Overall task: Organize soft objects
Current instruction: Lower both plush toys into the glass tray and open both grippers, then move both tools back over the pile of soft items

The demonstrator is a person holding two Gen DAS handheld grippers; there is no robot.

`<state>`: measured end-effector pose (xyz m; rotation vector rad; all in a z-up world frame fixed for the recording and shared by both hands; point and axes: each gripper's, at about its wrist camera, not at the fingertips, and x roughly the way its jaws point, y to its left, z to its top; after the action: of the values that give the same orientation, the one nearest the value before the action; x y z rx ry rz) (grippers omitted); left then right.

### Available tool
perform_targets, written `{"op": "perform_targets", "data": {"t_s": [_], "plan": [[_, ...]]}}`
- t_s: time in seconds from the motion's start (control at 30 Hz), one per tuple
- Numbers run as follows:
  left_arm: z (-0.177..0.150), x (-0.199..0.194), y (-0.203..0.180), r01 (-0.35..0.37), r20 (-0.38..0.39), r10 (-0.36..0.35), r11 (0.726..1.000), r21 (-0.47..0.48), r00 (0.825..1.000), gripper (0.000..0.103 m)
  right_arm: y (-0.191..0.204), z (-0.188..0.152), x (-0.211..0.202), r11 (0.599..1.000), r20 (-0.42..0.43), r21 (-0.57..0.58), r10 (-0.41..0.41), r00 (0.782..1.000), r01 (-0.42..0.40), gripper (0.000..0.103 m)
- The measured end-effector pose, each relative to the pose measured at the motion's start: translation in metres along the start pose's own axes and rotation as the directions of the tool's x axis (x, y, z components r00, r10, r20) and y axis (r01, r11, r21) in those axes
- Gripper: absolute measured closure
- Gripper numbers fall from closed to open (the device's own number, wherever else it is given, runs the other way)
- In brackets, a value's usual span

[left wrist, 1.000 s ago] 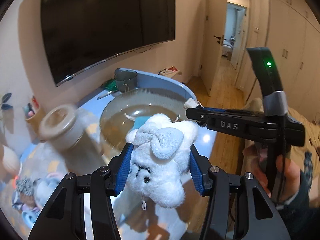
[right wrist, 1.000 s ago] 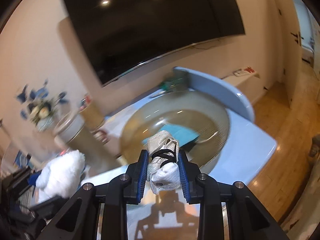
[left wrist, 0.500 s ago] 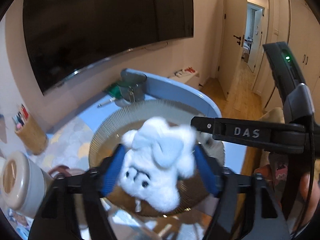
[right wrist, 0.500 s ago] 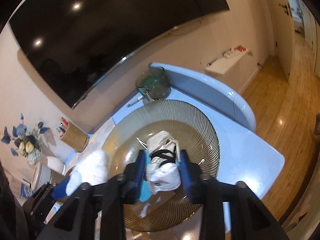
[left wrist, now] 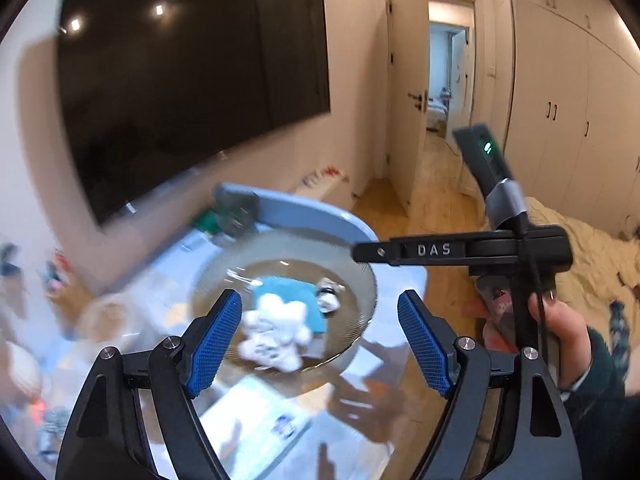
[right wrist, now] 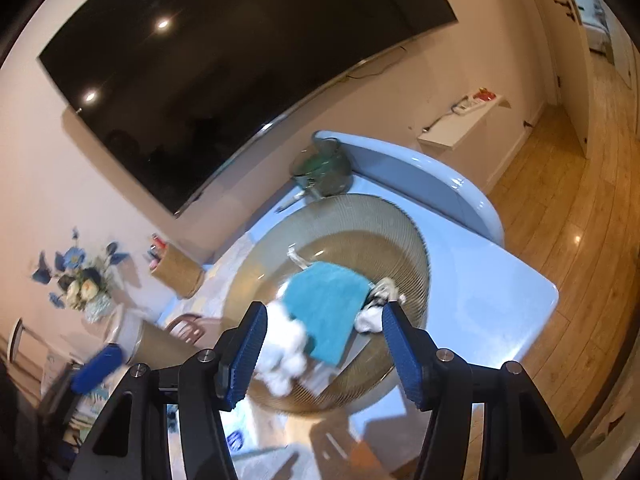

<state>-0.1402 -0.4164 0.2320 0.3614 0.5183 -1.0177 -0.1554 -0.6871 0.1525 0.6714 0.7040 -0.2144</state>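
Left wrist view: both grippers' jaws, just opened, stand apart and empty – left gripper [left wrist: 320, 340], right gripper [right wrist: 322, 354] – above the bowl [left wrist: 362, 280] holding a white plush [left wrist: 276, 334], blue cloth [left wrist: 296, 292] and small pouch [left wrist: 330, 294]

Left hand-held gripper [left wrist: 320, 338] is pointing forward and down, blue pads spread wide, nothing between them; its jaws have just been opening. Right hand-held gripper [right wrist: 323, 350] is also tilting down, pads parted and gripping nothing, jaws likewise just opening. In the left wrist view, the person's right hand [left wrist: 562, 340] is gripping the right tool's handle at far right, dark sleeve showing.
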Motion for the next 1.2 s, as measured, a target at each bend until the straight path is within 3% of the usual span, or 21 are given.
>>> {"op": "perform_targets", "data": {"t_s": [0.2,0.33,0.53,0.7,0.83,0.97,1.03,1.13,1.2], "plan": [[-0.031,-0.104,0.035,-0.129,0.072,0.131,0.991,-0.040,0.989,0.023,0.042,-0.042,-0.039,0.994,0.030,-0.102,0.043,0.999,-0.040,0.043],[-0.059,-0.167,0.075,-0.274,0.088,0.283,0.957,-0.099,0.955,0.023,0.083,-0.079,-0.046,0.976,0.000,-0.192,0.108,0.994,-0.106,0.042],[-0.111,-0.261,0.141,-0.460,0.081,0.494,0.848,-0.264,0.865,0.021,0.173,-0.132,-0.023,0.911,-0.118,-0.352,0.183,0.976,-0.213,0.042],[-0.179,-0.288,0.200,-0.552,-0.053,0.582,0.733,-0.398,0.811,0.021,0.254,-0.180,0.009,0.829,-0.238,-0.464,0.222,0.946,-0.311,0.042],[-0.255,-0.263,0.241,-0.561,-0.183,0.546,0.681,-0.471,0.817,0.021,0.300,-0.227,0.057,0.786,-0.333,-0.523,0.167,0.928,-0.329,0.042],[-0.323,-0.230,0.269,-0.531,-0.286,0.451,0.644,-0.551,0.845,0.021,0.335,-0.274,0.114,0.741,-0.421,-0.582,0.076,0.904,-0.334,0.042],[-0.343,-0.218,0.279,-0.494,-0.295,0.398,0.644,-0.585,0.869,0.021,0.345,-0.288,0.130,0.717,-0.433,-0.617,0.036,0.901,-0.324,0.042],[-0.360,-0.208,0.283,-0.466,-0.304,0.354,0.645,-0.605,0.884,0.021,0.358,-0.311,0.149,0.677,-0.432,-0.671,-0.028,0.901,-0.301,0.042],[-0.365,-0.205,0.283,-0.446,-0.295,0.335,0.656,-0.609,0.895,0.021,0.361,-0.318,0.156,0.673,-0.437,-0.678,-0.044,0.898,-0.297,0.042]]}}
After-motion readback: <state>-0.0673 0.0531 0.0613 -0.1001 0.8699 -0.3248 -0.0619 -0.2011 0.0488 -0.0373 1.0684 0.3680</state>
